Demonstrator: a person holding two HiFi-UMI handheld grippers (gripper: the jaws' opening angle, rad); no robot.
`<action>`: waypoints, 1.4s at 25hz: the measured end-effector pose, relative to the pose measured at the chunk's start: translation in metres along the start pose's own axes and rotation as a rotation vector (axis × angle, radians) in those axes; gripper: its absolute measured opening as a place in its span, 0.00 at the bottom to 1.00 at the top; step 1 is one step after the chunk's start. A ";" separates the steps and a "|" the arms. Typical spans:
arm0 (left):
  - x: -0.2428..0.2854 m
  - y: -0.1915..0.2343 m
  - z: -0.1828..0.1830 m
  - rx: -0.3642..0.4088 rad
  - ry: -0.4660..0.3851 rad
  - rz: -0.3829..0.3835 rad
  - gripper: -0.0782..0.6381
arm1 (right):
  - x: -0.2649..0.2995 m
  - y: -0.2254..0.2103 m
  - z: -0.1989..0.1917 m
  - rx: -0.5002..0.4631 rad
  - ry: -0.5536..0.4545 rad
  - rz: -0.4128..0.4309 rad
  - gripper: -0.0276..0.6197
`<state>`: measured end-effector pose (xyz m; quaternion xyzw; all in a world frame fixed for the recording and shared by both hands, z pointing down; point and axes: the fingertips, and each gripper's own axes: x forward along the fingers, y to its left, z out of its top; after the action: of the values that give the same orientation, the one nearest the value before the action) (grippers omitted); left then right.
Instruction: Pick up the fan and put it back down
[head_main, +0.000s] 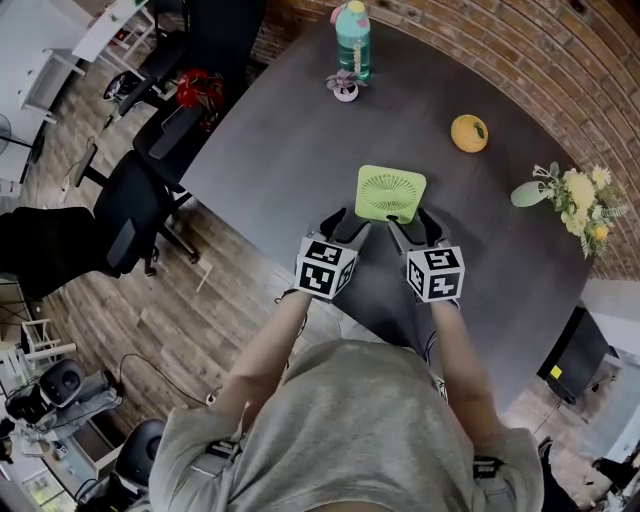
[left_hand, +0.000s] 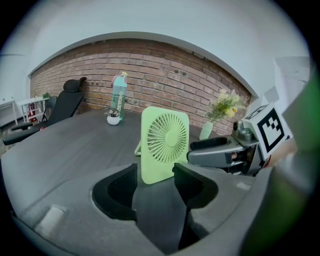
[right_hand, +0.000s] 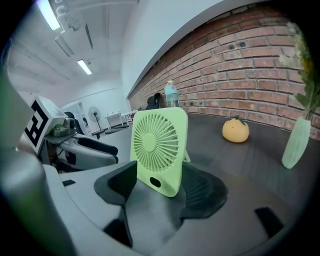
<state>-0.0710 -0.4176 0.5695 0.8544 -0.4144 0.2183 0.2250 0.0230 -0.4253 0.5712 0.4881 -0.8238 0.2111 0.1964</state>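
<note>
Fan stands upright on the dark table, propped on its rear stand, between both grippers. Left gripper has its jaws spread round the fan's lower edge, not pinching it. Right gripper is spread wide there too. Nothing holds the fan. I cannot tell whether the lift is still ahead or already finished.

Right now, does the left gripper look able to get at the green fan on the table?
Probably yes. The green fan sits between the left gripper's open fingers, with nothing else in that gap. The right gripper is at the fan's other side but leaves this side free.
</note>
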 end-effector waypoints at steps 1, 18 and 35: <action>0.004 0.001 -0.001 0.004 0.008 -0.001 0.42 | 0.003 -0.001 -0.002 0.001 0.005 -0.001 0.45; 0.056 0.007 -0.005 0.088 0.088 -0.035 0.46 | 0.038 -0.015 -0.017 0.022 0.055 0.017 0.45; 0.060 0.007 -0.004 0.072 0.090 -0.024 0.46 | 0.039 -0.017 -0.018 0.052 0.055 0.001 0.42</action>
<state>-0.0434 -0.4556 0.6076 0.8562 -0.3854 0.2688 0.2150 0.0224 -0.4514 0.6095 0.4866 -0.8126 0.2460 0.2059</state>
